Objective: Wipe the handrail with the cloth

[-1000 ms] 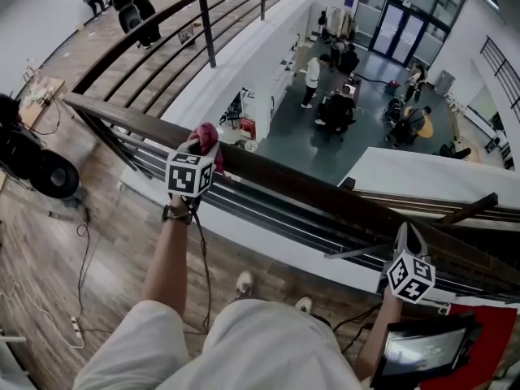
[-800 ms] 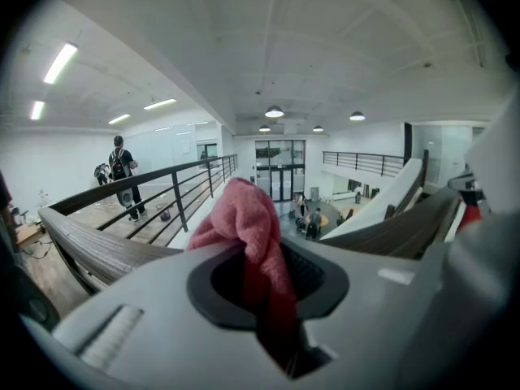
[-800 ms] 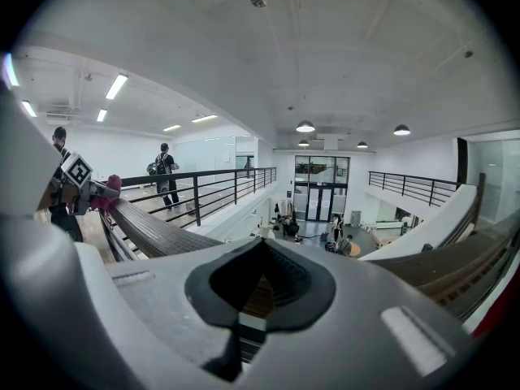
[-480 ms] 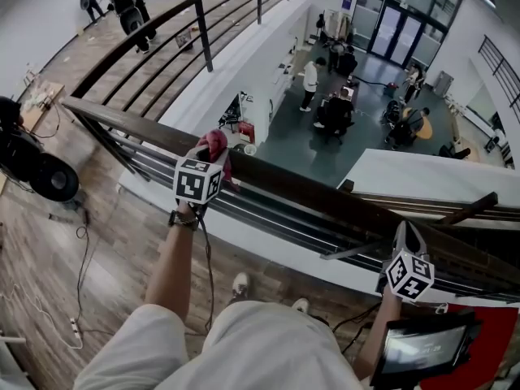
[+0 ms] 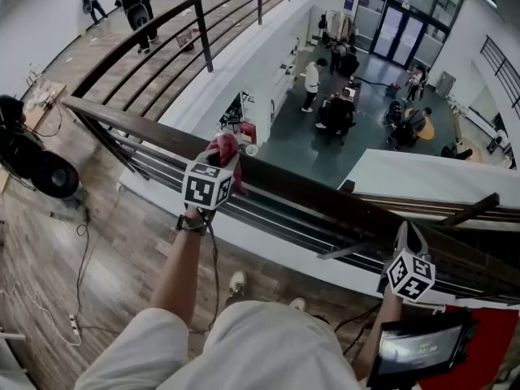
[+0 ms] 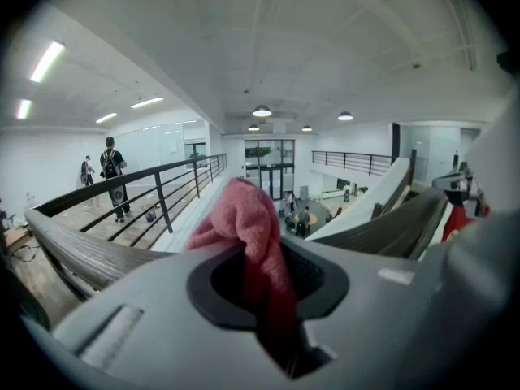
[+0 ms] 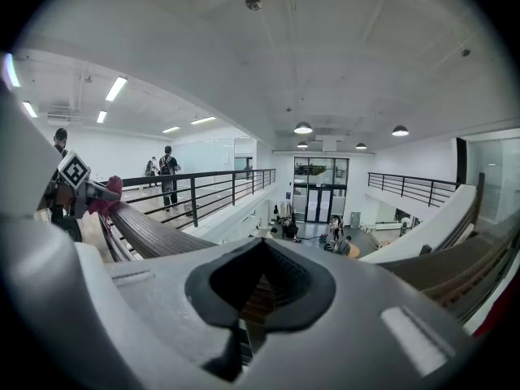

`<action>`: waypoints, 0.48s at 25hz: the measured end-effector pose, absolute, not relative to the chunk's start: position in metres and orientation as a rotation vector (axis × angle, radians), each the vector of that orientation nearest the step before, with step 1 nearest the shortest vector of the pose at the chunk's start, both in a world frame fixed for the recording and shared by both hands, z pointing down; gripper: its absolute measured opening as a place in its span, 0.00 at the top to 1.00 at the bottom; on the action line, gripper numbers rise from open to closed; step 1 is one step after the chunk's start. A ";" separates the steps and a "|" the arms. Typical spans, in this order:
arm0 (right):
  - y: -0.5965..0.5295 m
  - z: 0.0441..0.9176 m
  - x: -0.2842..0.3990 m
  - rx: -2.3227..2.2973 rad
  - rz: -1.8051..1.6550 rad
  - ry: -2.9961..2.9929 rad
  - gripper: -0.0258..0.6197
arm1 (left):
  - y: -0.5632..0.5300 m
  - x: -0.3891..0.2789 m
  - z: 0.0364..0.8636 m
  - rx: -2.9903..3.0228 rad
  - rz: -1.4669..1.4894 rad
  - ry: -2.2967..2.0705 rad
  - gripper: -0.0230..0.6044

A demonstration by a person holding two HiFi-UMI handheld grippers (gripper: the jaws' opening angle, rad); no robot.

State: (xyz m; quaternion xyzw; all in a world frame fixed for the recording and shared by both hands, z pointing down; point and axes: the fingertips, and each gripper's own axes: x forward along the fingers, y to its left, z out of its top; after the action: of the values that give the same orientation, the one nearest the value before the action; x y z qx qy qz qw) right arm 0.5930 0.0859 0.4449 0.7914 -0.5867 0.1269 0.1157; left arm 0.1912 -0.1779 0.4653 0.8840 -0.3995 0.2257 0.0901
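Observation:
A dark wooden handrail runs from upper left to lower right across the head view. My left gripper is over it, left of the middle, shut on a pink cloth that lies against the rail's top. In the left gripper view the cloth bulges out of the shut jaws, with the handrail to the left. My right gripper rests at the rail further right, shut with nothing in it. The right gripper view shows the handrail running off left to the far cloth.
Beyond the rail is a drop to a lower hall with people. A second black railing curves off at the back left, with people walking behind it. Black round equipment and cables lie on the wood floor. A tablet is at lower right.
My left gripper has slid the pink cloth to the right along the handrail. The right gripper has stayed where it was.

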 end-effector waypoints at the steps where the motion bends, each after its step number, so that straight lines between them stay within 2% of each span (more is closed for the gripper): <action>1: 0.086 0.446 0.595 2.317 0.373 -1.720 0.96 | -0.175 0.195 0.465 2.630 0.668 -1.184 0.85; 12: 0.089 0.454 0.603 2.318 0.400 -1.763 0.96 | -0.148 0.238 0.467 2.631 0.645 -1.131 0.85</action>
State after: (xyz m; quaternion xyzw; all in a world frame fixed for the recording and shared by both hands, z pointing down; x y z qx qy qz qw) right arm 0.6035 0.0889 0.4544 0.7845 -0.5968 0.1353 0.1010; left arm 0.2376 -0.1483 0.4665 0.8916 -0.3831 0.2186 0.1028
